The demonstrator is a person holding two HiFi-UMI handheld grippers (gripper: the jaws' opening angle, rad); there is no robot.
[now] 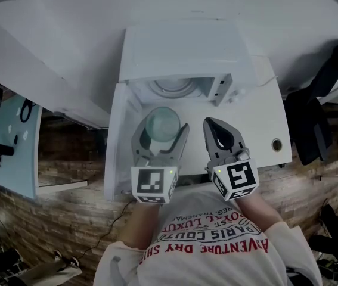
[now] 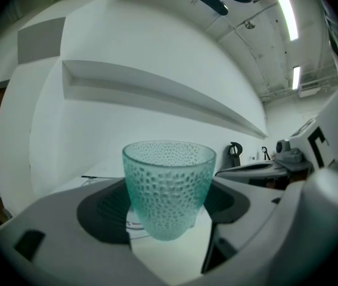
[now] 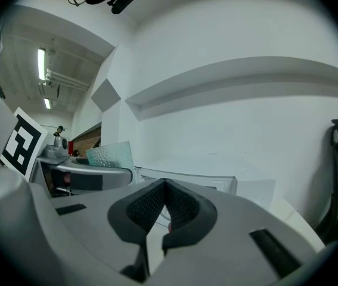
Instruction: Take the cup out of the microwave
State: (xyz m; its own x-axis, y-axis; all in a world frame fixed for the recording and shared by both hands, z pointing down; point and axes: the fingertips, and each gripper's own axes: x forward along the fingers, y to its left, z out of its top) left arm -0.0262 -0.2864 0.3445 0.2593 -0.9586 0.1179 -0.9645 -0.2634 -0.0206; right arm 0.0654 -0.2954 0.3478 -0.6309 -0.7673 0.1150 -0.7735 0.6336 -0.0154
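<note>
Two hands busy here and hoping to finish this cleanly. Got the teal cup [image 2: 169,186] pinched upright in the left hand-held gripper [image 1: 163,126], pads against both sides. Already sitting out front of the microwave [image 1: 180,52] mouth, clear of the turntable [image 1: 173,88]. Can't tell whether properly lifted or just resting on something underneath. Any tips?
(benchnoob)

Looks nearly done, going by that. Hold the squeeze steady, not harder. Bumpy glass, probably slick, and narrowing towards the base, so liable to slip down through the pads. Stay level, draw straight back towards the body, no tilting, no rushing. Over on the right, leave the right hand-held gripper [image 3: 164,189] as is, pressed together on nothing, just beside the left one. Handy as a backstop, or for sliding under the base if things start going wrong. Then set down on bare bench [image 1: 264,100] to the right of the microwave, and only then ease off.
(oldhand)
</note>
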